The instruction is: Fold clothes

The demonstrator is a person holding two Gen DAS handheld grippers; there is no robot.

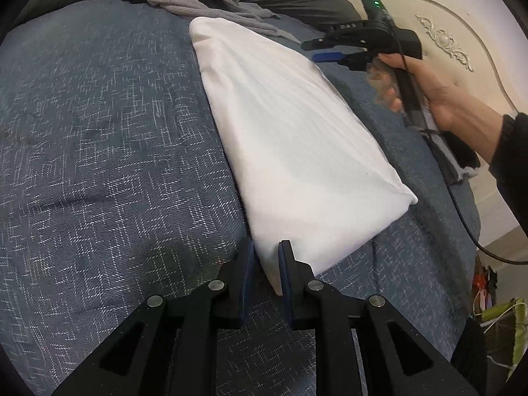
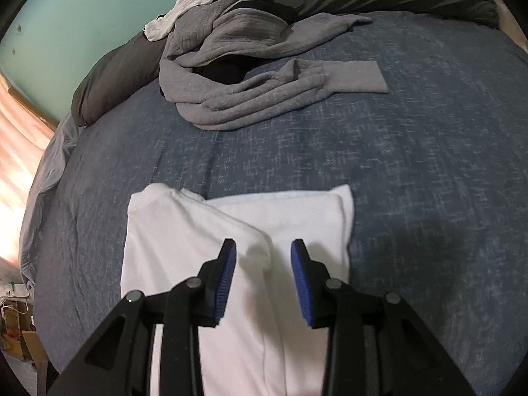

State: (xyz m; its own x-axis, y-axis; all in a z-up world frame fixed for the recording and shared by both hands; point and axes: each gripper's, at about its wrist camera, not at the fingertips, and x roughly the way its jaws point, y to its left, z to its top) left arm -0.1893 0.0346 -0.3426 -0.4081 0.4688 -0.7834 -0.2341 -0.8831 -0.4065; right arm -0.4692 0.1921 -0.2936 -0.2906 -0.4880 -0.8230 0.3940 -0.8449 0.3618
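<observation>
A blue blanket (image 2: pixel 412 165) covers the bed, with grey clothes (image 2: pixel 250 76) piled far back. The folded white shirt (image 1: pixel 290 138) lies flat. The left gripper (image 1: pixel 265 257) pinches its near corner. The right gripper (image 2: pixel 264 257) hangs above it, jaws apart and empty.

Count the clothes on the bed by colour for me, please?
White: 2, the folded one and a crumpled one at the back.
Grey: 1, a sweater.
Black: 1, a piece peeking out from under the sweater; only part of it shows.
Total: 4 that can be told apart.
</observation>
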